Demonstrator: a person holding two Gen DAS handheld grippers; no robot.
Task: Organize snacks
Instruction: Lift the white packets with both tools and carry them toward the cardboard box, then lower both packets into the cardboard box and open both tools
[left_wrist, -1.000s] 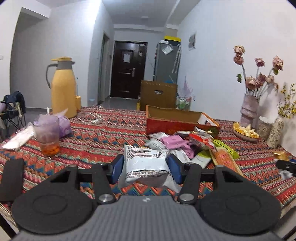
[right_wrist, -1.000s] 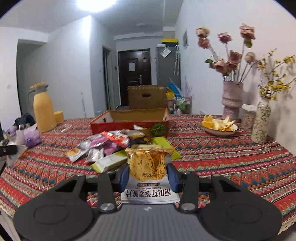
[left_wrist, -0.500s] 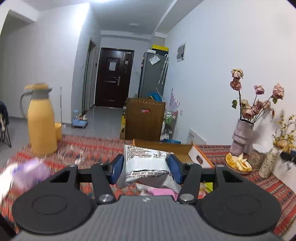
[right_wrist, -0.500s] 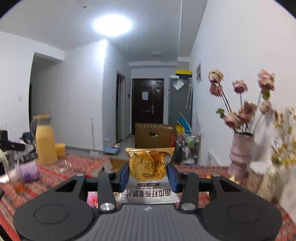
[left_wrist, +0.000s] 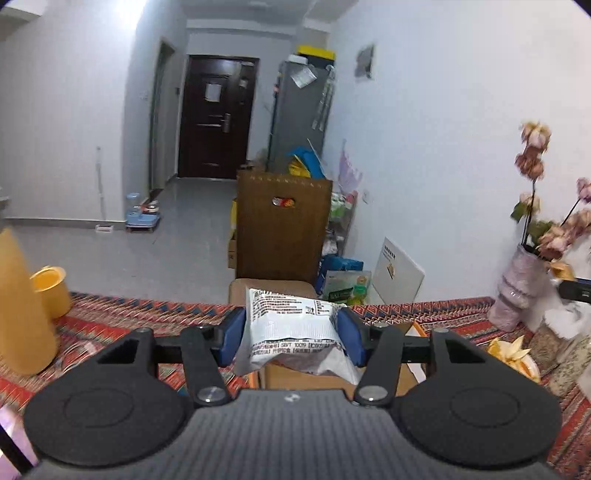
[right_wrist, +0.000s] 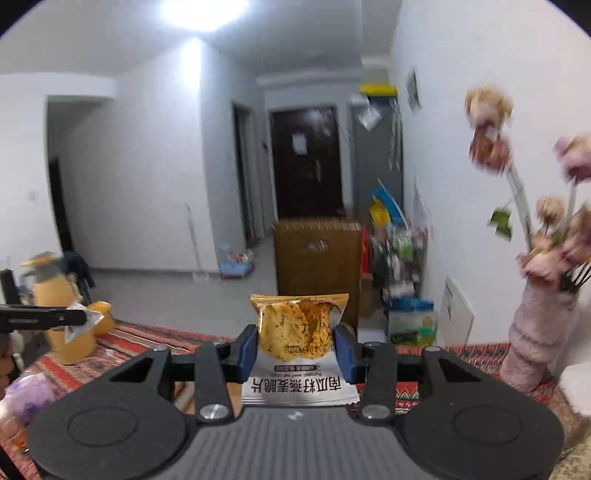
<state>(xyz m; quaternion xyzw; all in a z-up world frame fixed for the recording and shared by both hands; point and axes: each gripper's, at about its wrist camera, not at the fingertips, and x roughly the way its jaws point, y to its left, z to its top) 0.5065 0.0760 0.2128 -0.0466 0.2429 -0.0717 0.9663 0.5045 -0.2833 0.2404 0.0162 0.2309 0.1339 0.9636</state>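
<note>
Left gripper (left_wrist: 291, 334): blue fingers (left_wrist: 232, 341) clamp a white snack packet (left_wrist: 293, 328). Cardboard box (left_wrist: 332, 373) directly beneath them; yellow cup (left_wrist: 51, 291) far left of them on patterned counter (left_wrist: 147, 314).

A yellow jug (left_wrist: 22, 302) and a yellow cup (left_wrist: 51, 291) stand on the patterned surface (left_wrist: 147, 314) at left; a pink vase of dried roses (right_wrist: 535, 325) stands at right; a dark door (left_wrist: 214, 118) closes the hallway

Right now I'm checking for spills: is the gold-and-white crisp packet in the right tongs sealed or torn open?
Apparently sealed: the gold-and-white crisp packet shows an unbroken crimped top edge. Its back is hidden.
</note>
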